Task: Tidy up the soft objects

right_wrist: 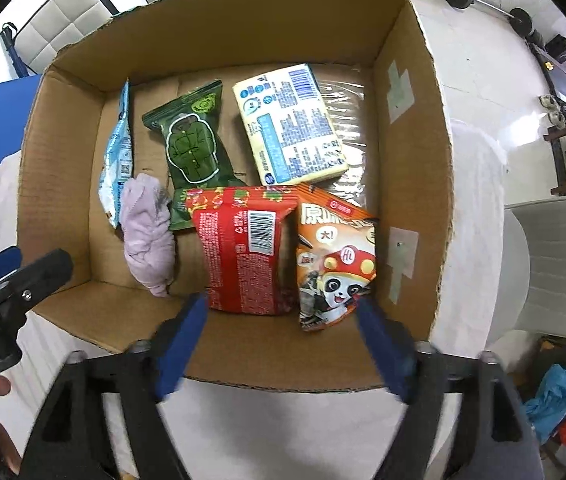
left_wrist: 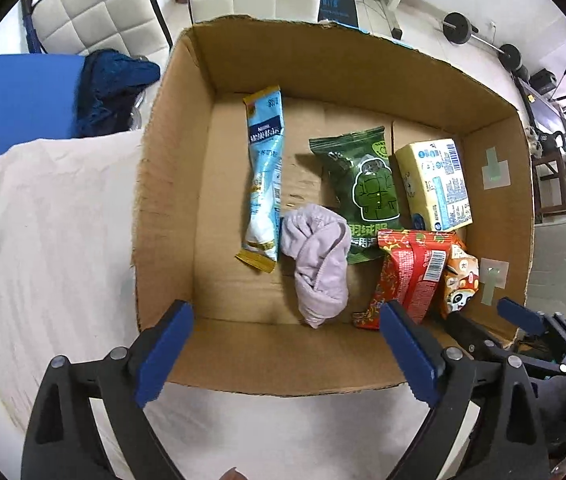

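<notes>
Both grippers, left point(left_wrist: 287, 316) and right point(right_wrist: 283, 306), hover spread apart and empty above the cardboard box point(right_wrist: 415, 92). The lilac cloth point(right_wrist: 147, 220) lies inside, touching the blue sachet point(left_wrist: 265, 176) and green packet point(right_wrist: 193, 148). Risk: pinching a neighbouring packet with it.

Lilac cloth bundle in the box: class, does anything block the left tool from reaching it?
Nothing visible does. The open left tool hovers over the box's near wall, and the lilac cloth bundle lies uncovered just beyond.

Both wrist views downward, near, sharing box point(left_wrist: 171, 184).
</notes>
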{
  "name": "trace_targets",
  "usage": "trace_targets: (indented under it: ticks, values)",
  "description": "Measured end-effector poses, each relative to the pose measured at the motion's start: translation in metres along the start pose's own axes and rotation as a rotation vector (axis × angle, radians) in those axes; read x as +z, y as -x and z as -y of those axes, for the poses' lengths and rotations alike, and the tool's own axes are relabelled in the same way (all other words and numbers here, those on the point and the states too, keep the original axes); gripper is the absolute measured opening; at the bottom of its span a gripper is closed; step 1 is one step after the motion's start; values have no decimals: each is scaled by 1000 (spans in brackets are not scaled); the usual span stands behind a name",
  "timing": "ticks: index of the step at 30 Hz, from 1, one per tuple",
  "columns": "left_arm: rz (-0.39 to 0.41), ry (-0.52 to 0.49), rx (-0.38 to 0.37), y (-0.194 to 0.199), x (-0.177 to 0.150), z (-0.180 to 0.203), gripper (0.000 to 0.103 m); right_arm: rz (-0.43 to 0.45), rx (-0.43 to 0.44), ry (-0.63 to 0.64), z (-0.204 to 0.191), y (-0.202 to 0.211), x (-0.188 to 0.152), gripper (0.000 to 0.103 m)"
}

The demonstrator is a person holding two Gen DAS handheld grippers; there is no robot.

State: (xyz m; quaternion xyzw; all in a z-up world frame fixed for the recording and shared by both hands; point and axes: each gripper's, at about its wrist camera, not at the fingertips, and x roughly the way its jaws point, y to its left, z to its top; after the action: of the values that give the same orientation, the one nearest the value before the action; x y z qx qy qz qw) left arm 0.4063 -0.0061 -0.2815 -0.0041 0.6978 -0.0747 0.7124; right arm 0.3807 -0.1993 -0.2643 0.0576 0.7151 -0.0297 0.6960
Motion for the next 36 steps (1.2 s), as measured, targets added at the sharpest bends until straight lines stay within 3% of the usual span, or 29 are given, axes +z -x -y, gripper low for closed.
trace_targets:
  ticks: [2, 7, 9, 23, 29, 36]
  values:
    - [9, -3, 14, -1, -4, 1, 96, 8, -2, -6, 1, 1, -1, 103]
    - [40, 11, 18, 1, -8, -1, 97, 23, -28, -14, 0, 2, -2, 103]
    - [63, 18, 30, 4, -9, -3, 103, 32, -34, -17, 0, 4, -2, 103]
    - [155, -11, 54, 43, -25, 2, 103, 84, -37, -25, -3, 33, -16, 103]
    - [221, -7, 39, 79, -52, 6, 103, 145, -29, -16, -4, 68, -42, 103]
    - [303, -15, 39, 130, -103, 10, 103, 249, 4, 5, -1, 126, -98, 103]
